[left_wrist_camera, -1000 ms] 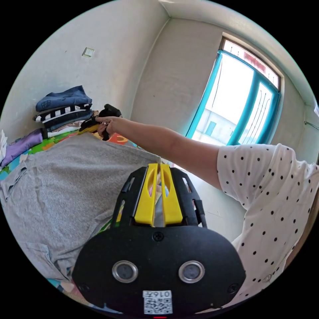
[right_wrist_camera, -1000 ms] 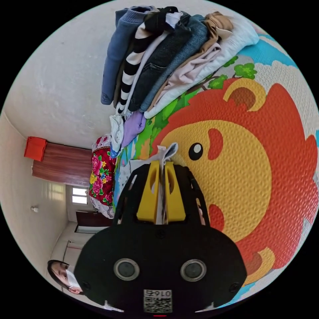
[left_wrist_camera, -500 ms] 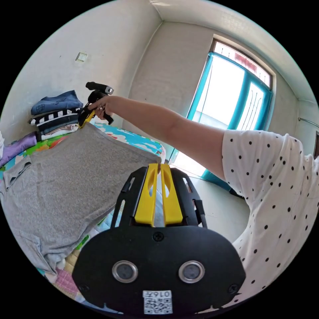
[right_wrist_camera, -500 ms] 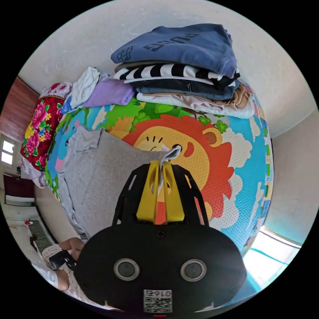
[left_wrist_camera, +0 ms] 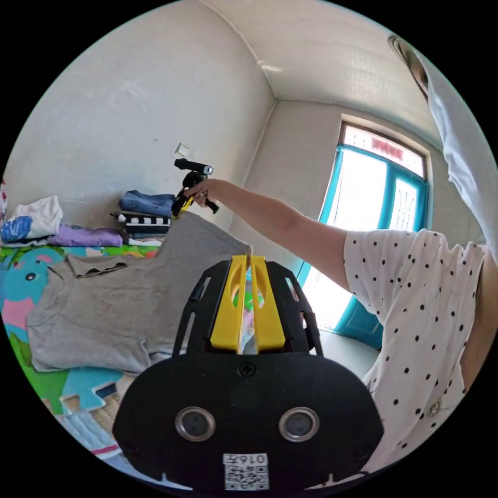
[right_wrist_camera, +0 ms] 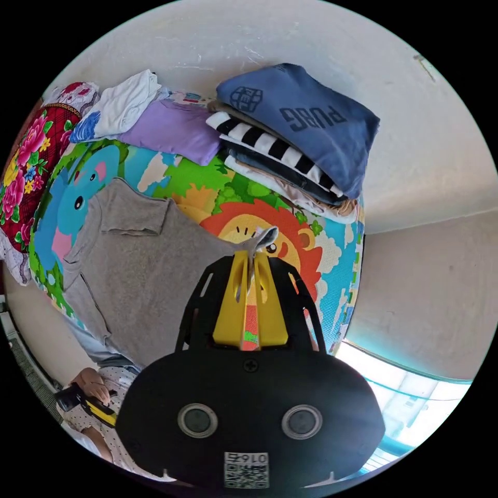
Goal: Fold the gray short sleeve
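Gray shirt (left_wrist_camera: 109, 301) lies partly spread on the play mat (left_wrist_camera: 31, 373), collar end toward the far left of the left gripper view, one sleeve flat near the mat's edge. Its hem side is lifted off the mat, held up at two corners.

Left gripper (left_wrist_camera: 248, 262): yellow jaws closed, a thin edge of gray fabric pinched between them at the tips. Hem runs taut from there up to the right gripper (left_wrist_camera: 182, 203), seen across the shirt in a hand (left_wrist_camera: 199, 191) on an outstretched arm; it grips the far hem corner, raised above the mat near the stack.

Right gripper view: right gripper (right_wrist_camera: 252, 257) jaws closed on a bunched gray corner that pokes out past the tips. The shirt (right_wrist_camera: 140, 259) slopes away below it to the mat (right_wrist_camera: 218, 192), collar and placket flat over the elephant print, lion print showing just beyond the jaws. Left gripper (right_wrist_camera: 96, 410) shows low at the frame edge in the other hand (right_wrist_camera: 93, 381), beside a dotted white top.

Folded stack (right_wrist_camera: 295, 140) sits on the mat against the wall: blue on top, striped, dark and pale layers under it. Purple and white clothes (right_wrist_camera: 155, 122) lie next to it. Floral quilt (right_wrist_camera: 26, 155) at the mat's end.

Window with teal frame (left_wrist_camera: 373, 207) behind the arm in the left gripper view. Person's dotted sleeve (left_wrist_camera: 415, 311) is at the right of that view.
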Action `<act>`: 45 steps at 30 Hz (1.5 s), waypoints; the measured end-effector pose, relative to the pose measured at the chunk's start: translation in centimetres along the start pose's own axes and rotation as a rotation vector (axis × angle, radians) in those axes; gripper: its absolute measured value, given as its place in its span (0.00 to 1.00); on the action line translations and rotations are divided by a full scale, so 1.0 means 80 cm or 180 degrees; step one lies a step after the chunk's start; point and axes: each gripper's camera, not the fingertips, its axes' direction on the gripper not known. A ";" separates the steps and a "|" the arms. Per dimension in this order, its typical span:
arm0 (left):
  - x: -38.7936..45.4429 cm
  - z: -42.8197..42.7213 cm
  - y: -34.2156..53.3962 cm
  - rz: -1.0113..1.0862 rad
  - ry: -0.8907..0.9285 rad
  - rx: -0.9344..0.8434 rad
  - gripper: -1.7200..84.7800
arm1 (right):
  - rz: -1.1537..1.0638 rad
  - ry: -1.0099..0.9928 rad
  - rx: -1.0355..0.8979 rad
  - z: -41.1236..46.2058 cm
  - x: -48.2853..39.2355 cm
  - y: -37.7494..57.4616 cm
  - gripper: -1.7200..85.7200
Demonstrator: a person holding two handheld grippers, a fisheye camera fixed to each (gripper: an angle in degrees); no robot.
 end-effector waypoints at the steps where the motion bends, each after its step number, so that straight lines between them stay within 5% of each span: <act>1: -0.007 -0.014 -0.001 0.0001 -0.0072 0.0021 0.01 | -0.0067 0.0034 -0.0021 -0.020 -0.028 -0.030 0.02; 9: -0.131 -0.191 0.008 -0.0488 -0.0698 0.0145 0.01 | -0.0572 0.0217 -0.0296 -0.105 -0.238 -0.238 0.02; 17: -0.235 -0.280 0.037 -0.1044 -0.0884 0.0060 0.01 | -0.0932 0.0393 -0.0786 -0.053 -0.457 -0.433 0.03; 30: -0.303 -0.356 0.043 -0.1289 -0.0698 0.0065 0.01 | -0.1191 0.0861 -0.1093 -0.049 -0.549 -0.536 0.04; 38: -0.317 -0.381 0.045 -0.1442 -0.0672 0.0092 0.01 | -0.0680 -0.0827 -0.0943 -0.063 -0.497 -0.565 0.17; 45: -0.309 -0.426 0.048 -0.1569 -0.1020 0.0357 0.01 | -0.0414 -0.2077 -0.0639 -0.089 -0.382 -0.537 0.16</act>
